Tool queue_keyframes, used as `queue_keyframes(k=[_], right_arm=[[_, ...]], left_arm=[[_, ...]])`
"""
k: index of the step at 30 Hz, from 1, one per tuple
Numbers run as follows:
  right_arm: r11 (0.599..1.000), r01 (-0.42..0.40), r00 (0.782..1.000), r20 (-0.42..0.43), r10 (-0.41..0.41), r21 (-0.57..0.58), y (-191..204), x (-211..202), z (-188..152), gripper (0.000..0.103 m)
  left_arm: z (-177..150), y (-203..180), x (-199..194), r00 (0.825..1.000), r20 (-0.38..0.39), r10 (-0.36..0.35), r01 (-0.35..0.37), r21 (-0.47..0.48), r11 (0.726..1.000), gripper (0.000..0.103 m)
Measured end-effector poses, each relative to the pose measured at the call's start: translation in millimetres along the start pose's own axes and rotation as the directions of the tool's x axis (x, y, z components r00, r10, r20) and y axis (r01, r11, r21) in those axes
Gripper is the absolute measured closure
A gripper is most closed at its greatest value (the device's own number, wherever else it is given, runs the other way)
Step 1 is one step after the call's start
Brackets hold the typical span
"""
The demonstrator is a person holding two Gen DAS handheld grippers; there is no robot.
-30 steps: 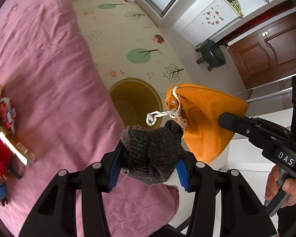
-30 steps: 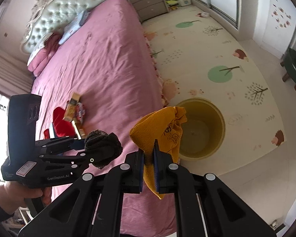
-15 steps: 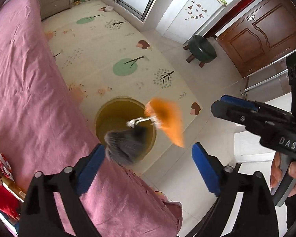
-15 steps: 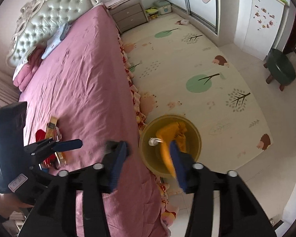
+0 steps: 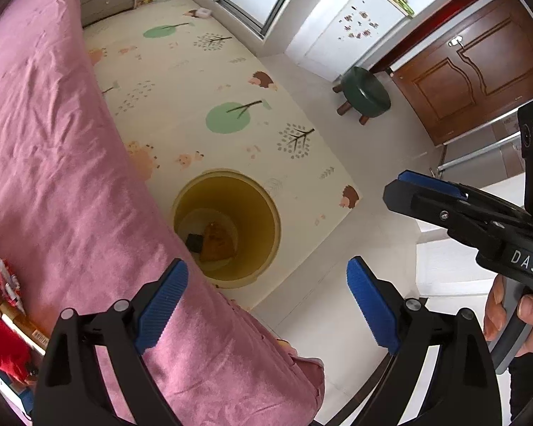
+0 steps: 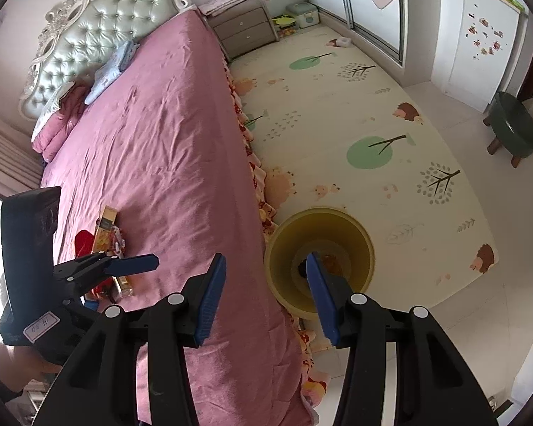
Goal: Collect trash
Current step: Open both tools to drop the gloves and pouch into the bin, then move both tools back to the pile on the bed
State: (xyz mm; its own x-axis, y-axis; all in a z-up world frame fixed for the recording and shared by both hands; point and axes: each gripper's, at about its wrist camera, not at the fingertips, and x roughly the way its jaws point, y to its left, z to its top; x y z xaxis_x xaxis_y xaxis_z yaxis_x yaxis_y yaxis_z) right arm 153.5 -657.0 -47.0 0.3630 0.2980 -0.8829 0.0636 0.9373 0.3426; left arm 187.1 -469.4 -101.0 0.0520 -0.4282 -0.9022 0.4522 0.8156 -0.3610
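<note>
Orange pouch (image 5: 218, 243), dark sock (image 5: 194, 242) now inside bin (image 5: 266, 209); both hand-held grippers (image 5: 266, 305) (image 6: 263, 294) spread, empty.

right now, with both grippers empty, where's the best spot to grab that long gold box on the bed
Grip the gold box across its narrow width near the middle, coming from above. It lies flat on the pink bedspread, long and slim, so its long sides give flat faces. Red wrappers crowd its near end.

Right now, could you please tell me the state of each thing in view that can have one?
Left hand-held gripper: open, empty.
Right hand-held gripper: open, empty.
Yellow bin: upright on the floor mat beside the bed, no lid, holding an orange pouch and a dark item.
Wrappers: lying on the bed.
Brown door: closed.
</note>
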Motion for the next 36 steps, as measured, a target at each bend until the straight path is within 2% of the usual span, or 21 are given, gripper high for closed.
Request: queue_keyframes(k=[8, 14, 20, 26, 36], right_arm=[[0.998, -0.03, 1.0, -0.004, 0.03, -0.062, 37, -3, 1, 0.056], [0.987, -0.078, 0.997, -0.036, 0.074, -0.144, 87, 5, -3, 0.056], [0.965, -0.142, 0.988, -0.089, 0.126, -0.221, 144, 21, -14, 0.056], [0.936, -0.204, 0.975, -0.147, 0.168, -0.287, 200, 40, -27, 0.056], [0.876, -0.296, 0.946, -0.246, 0.213, -0.381, 285, 68, -52, 0.056]], left_arm=[[-21, 26, -33, 0.999, 0.048, 0.026, -0.023, -0.052, 0.998, 0.013], [-48, 58, -61, 0.995, 0.082, 0.058, -0.048, -0.126, 0.991, 0.013], [-83, 94, -90, 0.985, 0.108, 0.137, -0.115, -0.192, 0.975, 0.013], [-124, 133, -116, 0.974, 0.117, 0.194, -0.154, -0.286, 0.946, 0.013], [-198, 204, -155, 0.951, 0.113, 0.287, -0.209, -0.45, 0.868, 0.013]])
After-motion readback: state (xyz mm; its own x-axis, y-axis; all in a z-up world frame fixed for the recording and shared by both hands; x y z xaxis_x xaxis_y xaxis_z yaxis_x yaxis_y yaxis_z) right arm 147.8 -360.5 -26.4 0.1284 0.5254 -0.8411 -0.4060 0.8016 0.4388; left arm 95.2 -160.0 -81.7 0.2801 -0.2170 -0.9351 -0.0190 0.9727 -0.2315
